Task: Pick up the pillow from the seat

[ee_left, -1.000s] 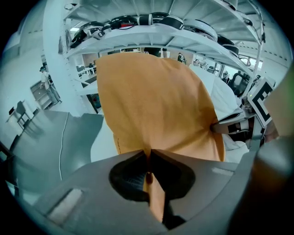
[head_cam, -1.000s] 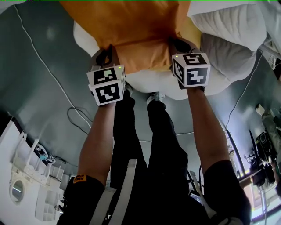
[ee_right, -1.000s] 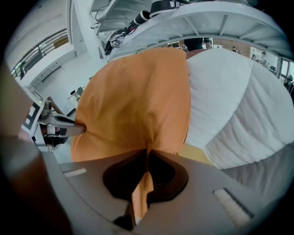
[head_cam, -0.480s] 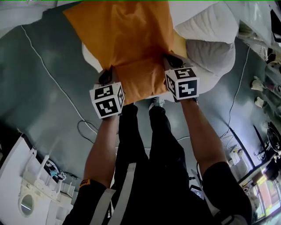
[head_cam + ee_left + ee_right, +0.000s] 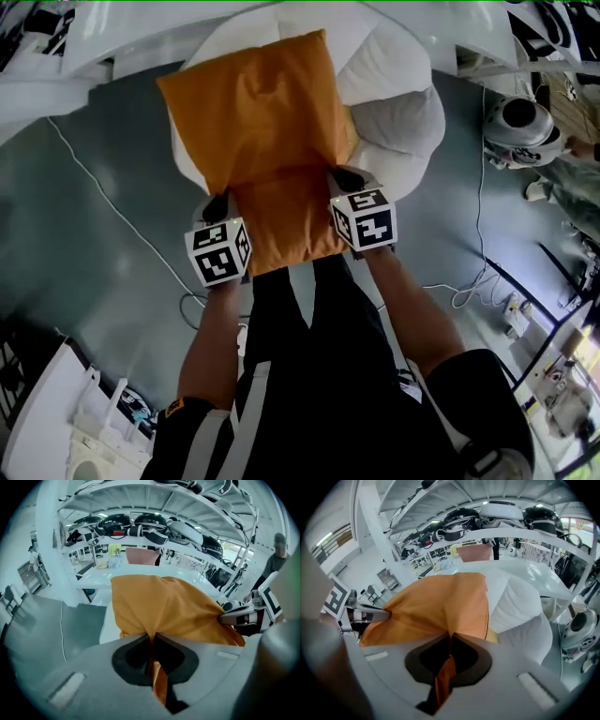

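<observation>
Grey floor (image 5: 94, 234), white seat (image 5: 398, 122): orange pillow (image 5: 258, 122) in a two-gripper hold.
Head view: pillow hung over seat, seemingly lifted clear. Left gripper view: left hand-held gripper (image 5: 152, 641) clenched on pillow's near edge. Right gripper view: right hand-held gripper (image 5: 450, 641) likewise; pickup judged nearly complete.

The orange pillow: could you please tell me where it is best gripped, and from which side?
Grip the orange pillow by its two near corners, coming from the person's side. It is soft and flat, so its edge pinches thin; the left gripper and right gripper are shut there, with it spread between them.
</observation>
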Demonstrator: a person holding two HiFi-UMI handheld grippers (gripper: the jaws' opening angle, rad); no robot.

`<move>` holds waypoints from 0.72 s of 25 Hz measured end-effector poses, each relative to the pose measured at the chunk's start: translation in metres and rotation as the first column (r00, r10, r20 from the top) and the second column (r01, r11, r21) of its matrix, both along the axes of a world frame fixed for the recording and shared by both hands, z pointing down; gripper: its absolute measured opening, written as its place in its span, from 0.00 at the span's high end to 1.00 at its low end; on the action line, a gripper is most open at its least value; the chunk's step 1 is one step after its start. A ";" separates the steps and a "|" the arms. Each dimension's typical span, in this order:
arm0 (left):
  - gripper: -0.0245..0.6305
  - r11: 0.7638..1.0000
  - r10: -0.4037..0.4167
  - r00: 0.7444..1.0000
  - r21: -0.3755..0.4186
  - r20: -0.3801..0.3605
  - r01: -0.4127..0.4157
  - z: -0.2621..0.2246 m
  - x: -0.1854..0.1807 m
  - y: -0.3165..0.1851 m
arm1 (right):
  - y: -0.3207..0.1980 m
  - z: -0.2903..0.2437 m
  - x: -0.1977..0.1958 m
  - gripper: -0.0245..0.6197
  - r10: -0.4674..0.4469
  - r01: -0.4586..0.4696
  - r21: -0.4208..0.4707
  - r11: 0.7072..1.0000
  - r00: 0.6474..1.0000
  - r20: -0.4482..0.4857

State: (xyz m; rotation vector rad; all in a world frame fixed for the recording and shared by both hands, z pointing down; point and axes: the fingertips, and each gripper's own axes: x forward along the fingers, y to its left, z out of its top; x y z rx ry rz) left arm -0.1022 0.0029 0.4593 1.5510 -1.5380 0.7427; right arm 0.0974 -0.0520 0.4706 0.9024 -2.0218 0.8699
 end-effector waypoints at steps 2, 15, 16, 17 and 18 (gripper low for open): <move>0.95 0.999 0.034 0.999 0.014 0.002 -0.034 -0.019 0.008 -0.003 | 0.006 -0.018 0.011 0.95 0.030 -0.030 0.001 1.000 1.000 -0.001; 0.95 0.967 0.225 0.974 0.125 -0.022 -0.221 -0.146 0.066 -0.020 | 0.019 -0.157 0.073 0.95 0.188 -0.189 0.087 0.978 0.982 0.028; 0.95 0.963 0.240 0.971 0.132 -0.020 -0.236 -0.155 0.067 -0.020 | 0.021 -0.165 0.075 0.95 0.202 -0.204 0.092 0.975 0.979 0.032; 0.95 0.958 0.255 0.967 0.137 -0.017 -0.250 -0.162 0.069 -0.021 | 0.022 -0.173 0.076 0.95 0.217 -0.219 0.098 0.971 0.976 0.035; 0.95 0.954 0.269 0.963 0.142 -0.016 -0.264 -0.169 0.070 -0.021 | 0.024 -0.181 0.077 0.95 0.232 -0.235 0.106 0.966 0.972 0.036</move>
